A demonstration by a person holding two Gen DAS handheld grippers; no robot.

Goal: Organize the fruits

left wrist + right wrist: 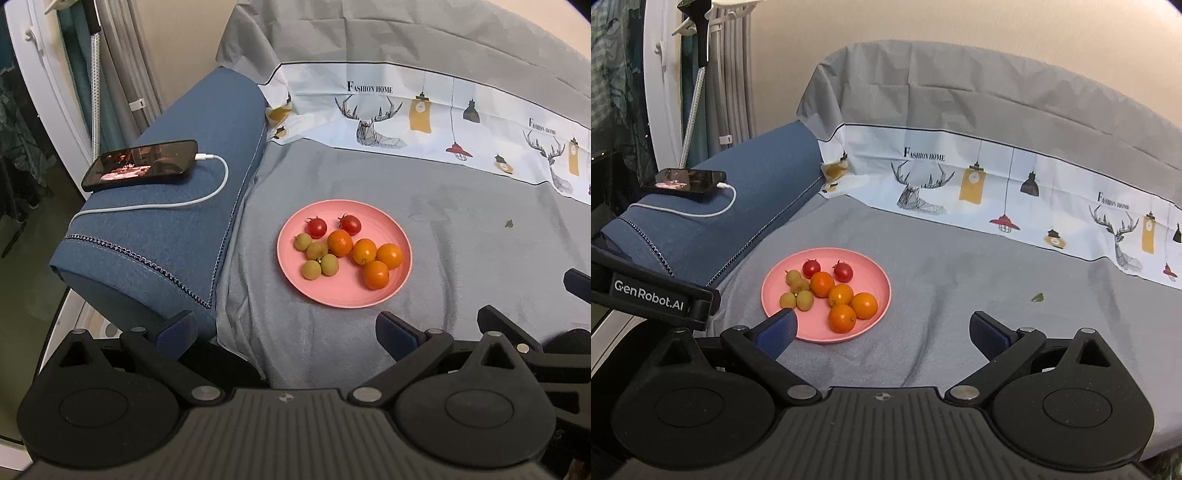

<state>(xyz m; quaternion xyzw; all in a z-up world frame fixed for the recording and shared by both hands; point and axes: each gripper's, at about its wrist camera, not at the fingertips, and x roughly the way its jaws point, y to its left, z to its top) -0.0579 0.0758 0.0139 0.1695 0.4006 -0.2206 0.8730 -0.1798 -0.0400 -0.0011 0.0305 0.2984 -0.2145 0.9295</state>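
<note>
Closest to the lens is the left gripper [286, 332] — chunky matte black plastic with ribbed housing, round pivot discs and blue rubbery pads on its fingers [397, 334]. Jaws are spread wide with nothing between them. Same story in the other view for the right gripper [882, 332]: fingers released, empty, hanging over the grey cloth [942, 288], with its left pad overlapping the near rim of the plate.

The fruit all sits on a round pink plate [373, 297] with a smooth, shallow raised rim, lying flat on that soft, slightly wrinkled grey cloth. On it: two glossy red tomatoes [317, 228] at the back, four dull yellow-green little fruits [316, 250] bunched on the left, and four shiny oranges [376, 275] clustered on the right, several touching.

Left of the plate there's a blue denim-like cushion [177, 236] with beaded edging, holding a phone [140, 164] plugged into a white cable [207, 192]. The screen is too small to read. A tiny green scrap [1038, 297] lies on the cloth — can't tell what it is. The printed deer-and-lamp fabric [424, 122] behind runs off the right edge.
</note>
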